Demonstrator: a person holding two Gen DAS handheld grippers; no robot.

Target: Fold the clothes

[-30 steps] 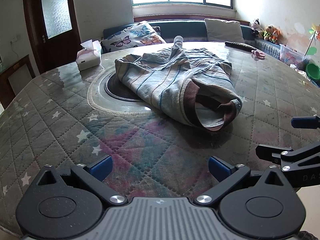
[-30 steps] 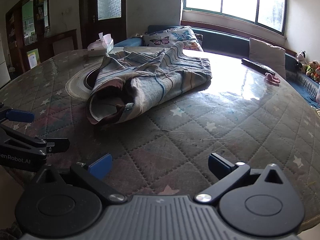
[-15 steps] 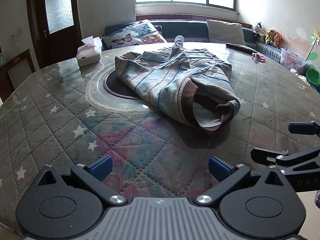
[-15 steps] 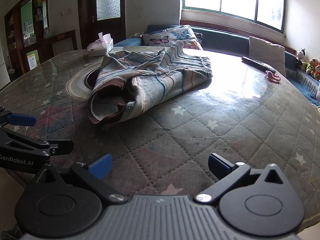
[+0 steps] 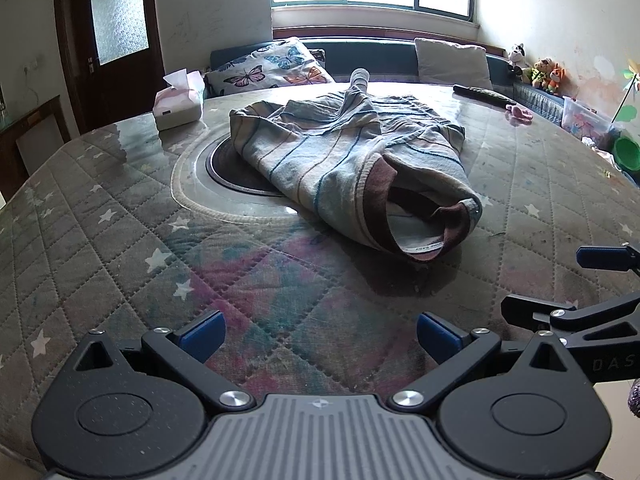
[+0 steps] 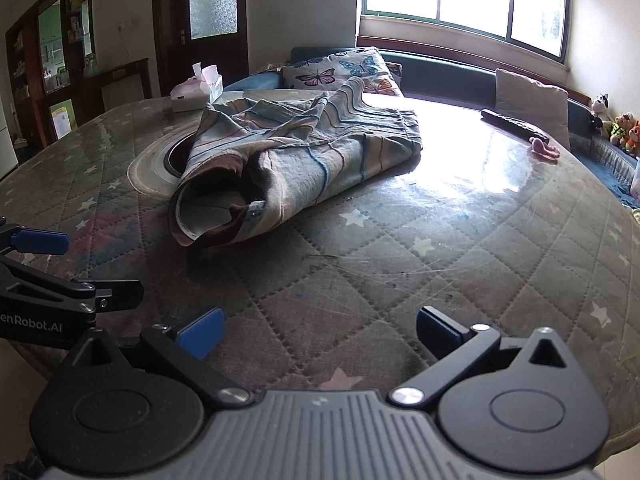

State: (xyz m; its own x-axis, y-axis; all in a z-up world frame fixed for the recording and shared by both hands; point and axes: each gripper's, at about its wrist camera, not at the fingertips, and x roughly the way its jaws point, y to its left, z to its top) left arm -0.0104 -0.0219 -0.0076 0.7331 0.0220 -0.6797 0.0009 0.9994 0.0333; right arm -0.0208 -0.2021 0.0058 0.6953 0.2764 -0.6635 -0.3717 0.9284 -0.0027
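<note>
A crumpled striped garment (image 5: 344, 156) with a brown collar band lies in a heap on the quilted round table (image 5: 120, 240), partly over the table's central round plate. Its brown opening faces me. In the right wrist view the same garment (image 6: 304, 152) sits left of centre. My left gripper (image 5: 318, 332) hovers open over the near table edge, well short of the cloth, with nothing between its blue pads. My right gripper (image 6: 318, 330) is also open and empty, near the table edge. Each gripper shows at the side of the other's view.
A tissue box (image 5: 178, 100) stands at the table's far left. A dark remote (image 5: 484, 94) and a small pink object (image 5: 520, 114) lie at the far right. Butterfly cushions and a bench sit behind the table, soft toys on the right.
Both grippers have moved slightly forward over the table toward the garment, so it appears a little larger. Both stay open. The garment has not moved.
</note>
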